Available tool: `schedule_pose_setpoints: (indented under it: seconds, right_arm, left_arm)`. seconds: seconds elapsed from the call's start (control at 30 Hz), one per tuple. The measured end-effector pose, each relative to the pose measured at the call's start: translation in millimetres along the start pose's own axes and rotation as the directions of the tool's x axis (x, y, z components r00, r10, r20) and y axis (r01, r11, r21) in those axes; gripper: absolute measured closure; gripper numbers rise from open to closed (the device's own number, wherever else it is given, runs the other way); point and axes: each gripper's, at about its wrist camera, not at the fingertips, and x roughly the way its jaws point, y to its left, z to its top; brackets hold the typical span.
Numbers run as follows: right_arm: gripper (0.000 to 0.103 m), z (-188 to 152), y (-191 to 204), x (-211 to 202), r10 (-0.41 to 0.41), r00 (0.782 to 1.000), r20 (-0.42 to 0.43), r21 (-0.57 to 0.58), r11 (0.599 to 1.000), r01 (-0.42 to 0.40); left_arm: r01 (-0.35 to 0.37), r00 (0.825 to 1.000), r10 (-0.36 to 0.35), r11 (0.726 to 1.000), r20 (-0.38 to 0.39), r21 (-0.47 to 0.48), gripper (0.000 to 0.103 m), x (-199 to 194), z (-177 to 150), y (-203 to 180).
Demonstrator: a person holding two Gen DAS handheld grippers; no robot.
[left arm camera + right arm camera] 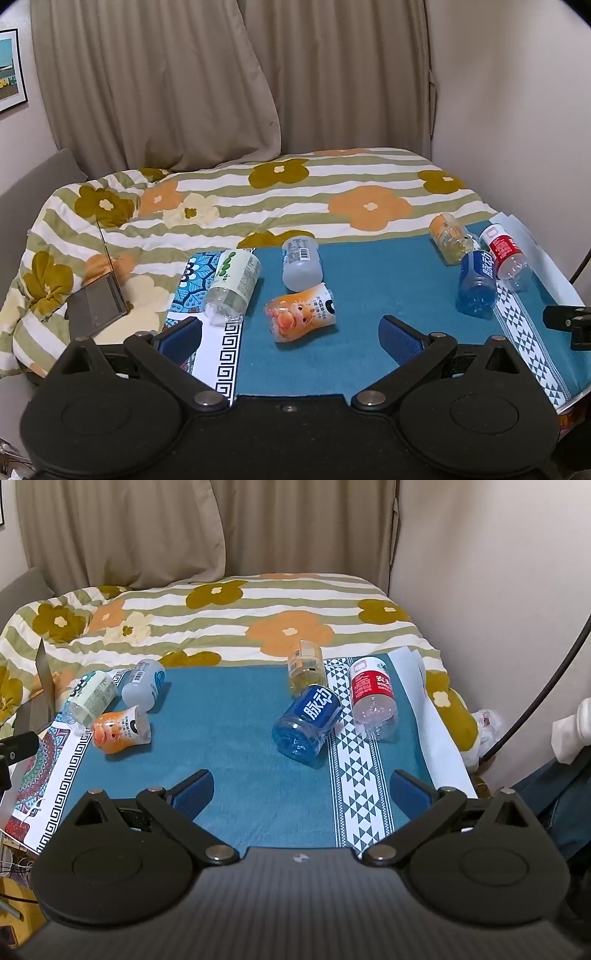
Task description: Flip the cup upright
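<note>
Six cut-bottle cups are seen lying on their sides on the teal cloth [229,716]. Nearest the left gripper [290,334], jaws spread and empty, lies the orange cartoon-printed plastic cup [300,312]. The right gripper [301,788], equally spread, faces the blue-labelled clear plastic cup [306,720]. The body should be clamped mid-wall, gently, then rotated until the open mouth faces up.

Both wrist cams fwd, shared tabletop [369,354]
</note>
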Motion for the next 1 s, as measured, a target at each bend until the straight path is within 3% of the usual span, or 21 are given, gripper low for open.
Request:
schedule_pose_setpoints:
  seconds: [1.0]
  right_arm:
    - [0.0,-1.6,1.6,-3.6,0.006,1.0,0.004,0.001,1.0,-0.006]
  left_arm:
    - [-0.008,1.0,0.008,1.0,-0.003,0.007,0.0,-1.9,-1.3,-1.0]
